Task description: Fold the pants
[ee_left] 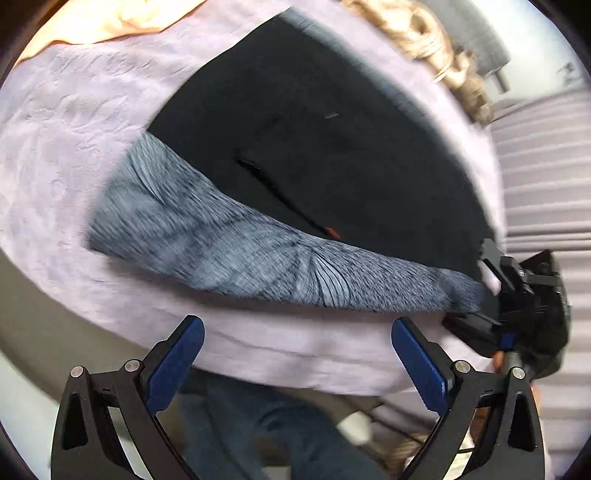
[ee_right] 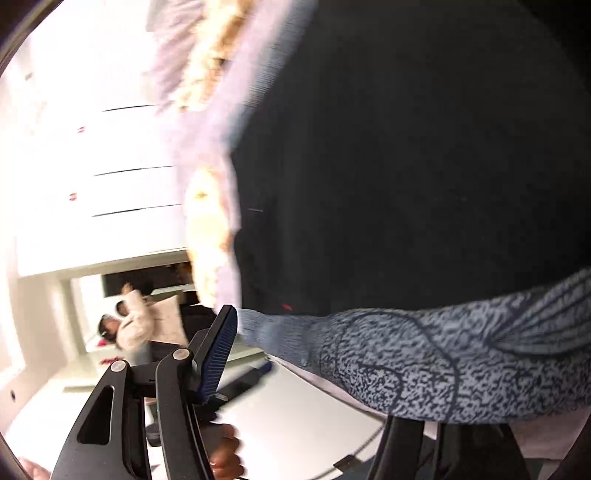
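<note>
Grey-blue patterned pants (ee_left: 229, 251) lie stretched across a lilac blanket (ee_left: 55, 155), partly over a black garment (ee_left: 332, 140). My left gripper (ee_left: 297, 339) is open and empty, above the blanket's near edge, short of the pants. My right gripper (ee_left: 491, 291) holds the right end of the pants. In the right wrist view the pants (ee_right: 424, 362) drape across my right gripper (ee_right: 332, 354); one blue-padded finger (ee_right: 218, 354) shows and the other is hidden under the cloth.
An orange cloth (ee_left: 110, 22) lies at the blanket's far left. A tan fluffy thing (ee_left: 436, 48) sits at the far edge. A striped grey surface (ee_left: 546, 177) is on the right. People stand in the background (ee_right: 125, 325).
</note>
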Demonstrator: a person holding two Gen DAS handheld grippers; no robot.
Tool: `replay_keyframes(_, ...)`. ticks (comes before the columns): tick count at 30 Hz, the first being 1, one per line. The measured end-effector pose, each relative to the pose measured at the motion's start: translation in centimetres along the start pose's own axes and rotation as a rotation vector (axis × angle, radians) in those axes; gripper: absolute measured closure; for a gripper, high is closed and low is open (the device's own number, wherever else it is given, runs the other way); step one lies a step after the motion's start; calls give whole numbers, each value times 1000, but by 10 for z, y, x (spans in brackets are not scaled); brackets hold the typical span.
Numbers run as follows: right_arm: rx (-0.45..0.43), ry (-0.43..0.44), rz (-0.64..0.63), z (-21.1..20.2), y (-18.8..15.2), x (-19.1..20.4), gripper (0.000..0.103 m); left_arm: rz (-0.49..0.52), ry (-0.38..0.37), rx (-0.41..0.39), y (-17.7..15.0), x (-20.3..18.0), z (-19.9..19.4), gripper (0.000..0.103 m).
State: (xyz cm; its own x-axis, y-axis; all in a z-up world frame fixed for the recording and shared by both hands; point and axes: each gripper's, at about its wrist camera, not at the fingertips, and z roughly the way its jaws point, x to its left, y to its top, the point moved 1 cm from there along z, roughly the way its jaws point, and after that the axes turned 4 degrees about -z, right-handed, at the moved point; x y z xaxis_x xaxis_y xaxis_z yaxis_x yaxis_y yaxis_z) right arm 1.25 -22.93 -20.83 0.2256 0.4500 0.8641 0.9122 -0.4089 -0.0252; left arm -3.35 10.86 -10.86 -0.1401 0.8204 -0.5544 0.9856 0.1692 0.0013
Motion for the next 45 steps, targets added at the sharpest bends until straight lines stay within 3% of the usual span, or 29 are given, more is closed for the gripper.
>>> replay_keyframes(3,-12,27,-47,-14,3,23,37,-9,-61,-23,8,-18,9,1)
replay_keyframes(7,-4,39,-68,-14,2,35,36,-99,-62,-58,33,-16,25,2)
replay_keyframes(8,10,23,-73,-14,0,33,36,-107,-43,-66,39,-15,26,9)
replay_keyframes(11,33,-51,-49,-19,-11,13,36,-81,5,-43,44,-12,32,23)
replay_keyframes(14,-20,-122,33,-41,-22,-21,36,-44,33,-8,44,-10,35,35)
replay_keyframes(17,-110,-124,164,-70,-30,-59,36,-27,48,34,44,-7,39,37)
replay_keyframes(19,-175,-69,254,-92,-36,-79,38,-4,80,64,47,-11,45,44)
replay_keyframes(21,-264,-1,334,-109,-45,-96,47,-23,82,85,51,-11,48,44)
replay_keyframes(22,-294,26,373,-115,-48,-104,62,-31,87,93,52,-10,49,46)
replay_keyframes(23,-328,60,426,-119,-53,-113,83,-33,94,96,53,-11,50,53)
replay_keyframes(24,-352,71,460,-122,-56,-118,91,-34,110,97,55,-10,50,55)
replay_keyframes(27,-353,7,395,-135,-54,-99,92,-64,102,59,59,-17,34,56)
replay_keyframes(31,-251,-102,159,-157,-13,-48,92,-71,85,-75,81,-52,0,56)
replay_keyframes(34,-188,-143,8,-170,42,-5,92,-38,110,-195,114,-80,-18,56)
replay_keyframes(36,-166,-155,-75,-176,86,16,92,-26,125,-240,141,-88,-21,40)
replay_keyframes(37,-149,-170,-107,-175,107,24,92,-28,179,-295,163,-92,-19,19)
replay_keyframes(39,-108,-217,-159,-168,147,29,92,-12,240,-381,186,-94,-15,15)
replay_keyframes(43,-40,-307,-184,-122,221,10,88,-9,387,-393,240,-92,20,15)
replay_keyframes(45,-17,-349,-133,-96,248,-10,75,-15,417,-399,243,-90,19,15)
